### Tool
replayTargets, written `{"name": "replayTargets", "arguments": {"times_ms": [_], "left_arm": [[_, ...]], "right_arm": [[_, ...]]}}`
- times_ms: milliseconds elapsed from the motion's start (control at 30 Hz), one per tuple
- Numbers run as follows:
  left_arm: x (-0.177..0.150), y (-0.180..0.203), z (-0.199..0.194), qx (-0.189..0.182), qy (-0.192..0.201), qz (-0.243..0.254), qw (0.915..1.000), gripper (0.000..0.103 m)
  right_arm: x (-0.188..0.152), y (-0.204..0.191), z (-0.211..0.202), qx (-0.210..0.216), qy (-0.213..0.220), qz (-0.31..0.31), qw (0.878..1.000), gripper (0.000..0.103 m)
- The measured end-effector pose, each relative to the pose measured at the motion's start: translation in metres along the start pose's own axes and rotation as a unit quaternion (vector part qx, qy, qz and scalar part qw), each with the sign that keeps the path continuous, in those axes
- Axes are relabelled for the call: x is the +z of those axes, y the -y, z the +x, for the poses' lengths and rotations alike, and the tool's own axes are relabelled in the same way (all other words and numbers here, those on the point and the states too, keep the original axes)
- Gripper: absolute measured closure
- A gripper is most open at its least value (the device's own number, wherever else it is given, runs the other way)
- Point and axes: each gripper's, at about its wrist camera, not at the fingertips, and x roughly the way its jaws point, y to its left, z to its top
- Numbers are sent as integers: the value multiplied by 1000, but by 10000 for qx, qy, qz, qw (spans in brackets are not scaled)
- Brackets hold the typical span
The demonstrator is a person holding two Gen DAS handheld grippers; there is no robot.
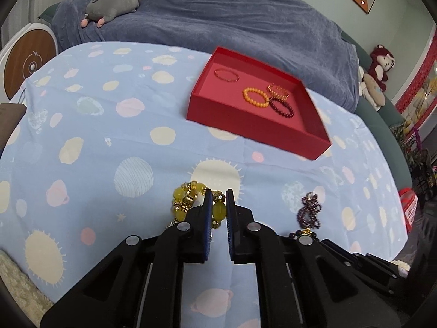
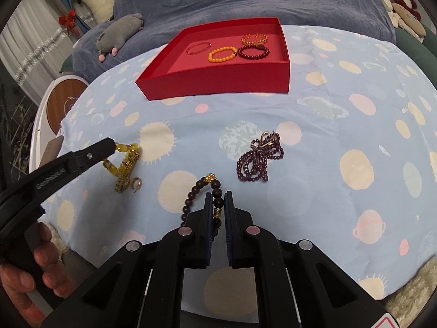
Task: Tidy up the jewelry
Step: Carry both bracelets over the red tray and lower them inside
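A red tray [image 1: 254,127] [image 2: 218,83] at the far side of the table holds several bracelets: thin red [image 1: 226,75], orange [image 1: 255,97], dark red [image 1: 282,106] and gold [image 1: 278,90]. My left gripper [image 1: 219,194] is shut on a yellow bead bracelet [image 1: 218,210] with gold links; it also shows in the right wrist view [image 2: 125,164], hanging from the left gripper [image 2: 113,145]. My right gripper [image 2: 218,195] is shut on a dark brown bead bracelet [image 2: 217,191] with gold charms. A purple bead strand [image 2: 258,157] [image 1: 310,210] lies loose on the cloth.
The table wears a light blue cloth [image 2: 327,109] with planet prints. A blue-covered sofa [image 1: 218,13] with a grey plush [image 1: 114,4] runs behind. A round white and wood stool [image 1: 27,63] stands at the left. Plush toys [image 1: 378,65] sit at the right.
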Motion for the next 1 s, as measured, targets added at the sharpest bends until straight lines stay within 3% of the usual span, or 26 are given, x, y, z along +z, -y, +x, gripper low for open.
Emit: {"name": "replayTargets", "arguments": {"times_ms": [400, 633, 1000], "left_arm": [[20, 11, -49, -231, 408, 39, 9989, 94], [34, -2, -74, -203, 624, -30, 9978, 94], [39, -6, -70, -14, 592, -5, 9982, 94]], "right_arm": [[-4, -9, -27, 108, 252, -56, 9996, 96], [-3, -8, -43, 174, 407, -33, 9990, 96], [6, -2, -46, 250, 475, 40, 9986, 96]]}}
